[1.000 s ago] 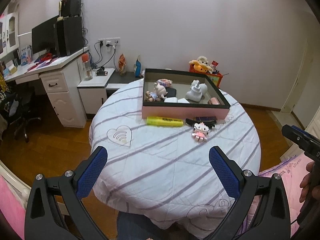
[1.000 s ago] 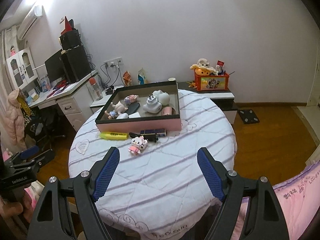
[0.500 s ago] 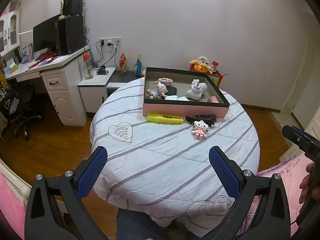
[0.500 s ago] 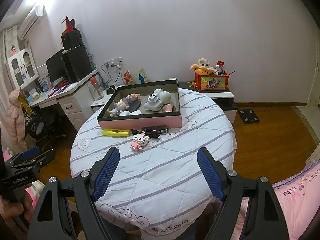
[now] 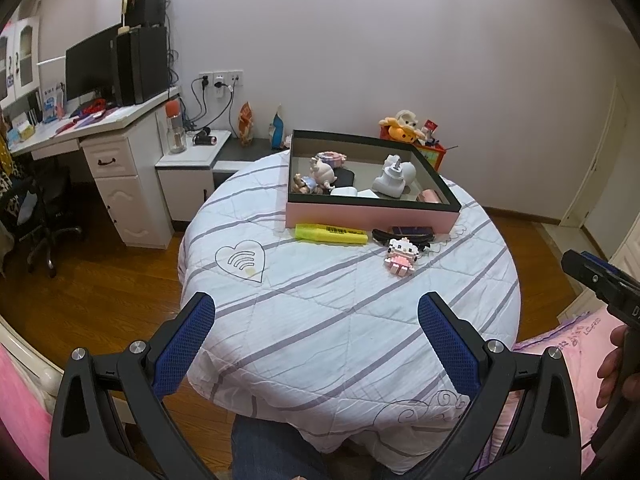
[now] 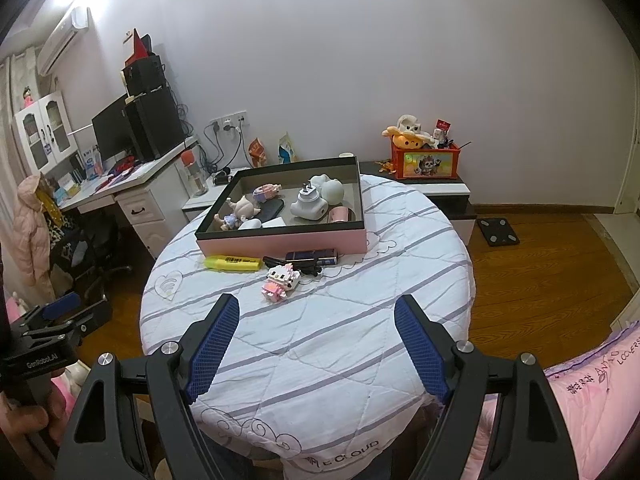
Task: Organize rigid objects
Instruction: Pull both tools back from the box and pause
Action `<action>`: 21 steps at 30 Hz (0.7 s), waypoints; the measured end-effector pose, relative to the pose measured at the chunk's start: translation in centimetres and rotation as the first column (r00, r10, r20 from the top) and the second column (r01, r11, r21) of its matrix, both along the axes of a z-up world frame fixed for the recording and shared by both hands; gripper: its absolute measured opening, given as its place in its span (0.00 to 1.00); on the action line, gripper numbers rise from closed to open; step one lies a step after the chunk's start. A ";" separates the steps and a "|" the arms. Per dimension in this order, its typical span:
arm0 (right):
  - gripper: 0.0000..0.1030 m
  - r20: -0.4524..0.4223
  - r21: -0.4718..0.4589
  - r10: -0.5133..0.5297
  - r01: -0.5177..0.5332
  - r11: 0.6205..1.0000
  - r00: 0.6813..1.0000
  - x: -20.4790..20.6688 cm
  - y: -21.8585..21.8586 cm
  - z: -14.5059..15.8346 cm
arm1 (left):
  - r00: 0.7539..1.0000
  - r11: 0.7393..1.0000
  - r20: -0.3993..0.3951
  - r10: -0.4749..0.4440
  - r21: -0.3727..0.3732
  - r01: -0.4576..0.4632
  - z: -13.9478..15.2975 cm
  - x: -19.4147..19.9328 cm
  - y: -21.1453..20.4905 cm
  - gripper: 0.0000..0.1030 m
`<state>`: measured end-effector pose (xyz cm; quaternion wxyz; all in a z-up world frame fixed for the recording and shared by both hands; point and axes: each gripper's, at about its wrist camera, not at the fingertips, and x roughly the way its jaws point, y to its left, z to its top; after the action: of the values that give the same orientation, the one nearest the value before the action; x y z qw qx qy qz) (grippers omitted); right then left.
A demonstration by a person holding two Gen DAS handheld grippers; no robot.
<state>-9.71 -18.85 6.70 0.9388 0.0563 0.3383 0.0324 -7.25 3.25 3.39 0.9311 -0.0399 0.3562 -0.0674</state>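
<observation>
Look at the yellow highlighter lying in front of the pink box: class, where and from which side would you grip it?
Grip the yellow highlighter at mid-barrel, coming down from above with the fingers across its narrow width. It lies flat on the table cover, lengthwise along the pink box, so the long sides are free. The right gripper is open and empty.

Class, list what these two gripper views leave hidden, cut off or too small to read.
- Yellow highlighter: label print too small, both views.
- Pink box: near wall hides floor just behind it.
- Black strap: partly covered by toy figure, right view.
- Right gripper: cut by edge, left view.
</observation>
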 end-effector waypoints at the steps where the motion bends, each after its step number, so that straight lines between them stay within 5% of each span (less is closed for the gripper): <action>1: 0.79 -0.002 -0.001 0.001 -0.001 1.000 1.000 0.0 0.1 -0.1 | 1.000 1.000 -0.002 0.002 0.000 -0.002 0.0 0.2 0.0 1.00; 21: 0.79 -0.166 -0.013 0.070 -0.073 0.997 0.984 8.0 3.5 -5.6 | 0.997 1.000 -0.079 0.009 -0.006 -0.010 -3.2 6.0 0.5 1.00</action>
<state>-1.68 -15.35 1.06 0.9062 0.0380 0.4170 0.0581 -1.28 3.80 0.16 0.9164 -0.0473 0.3925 -0.0625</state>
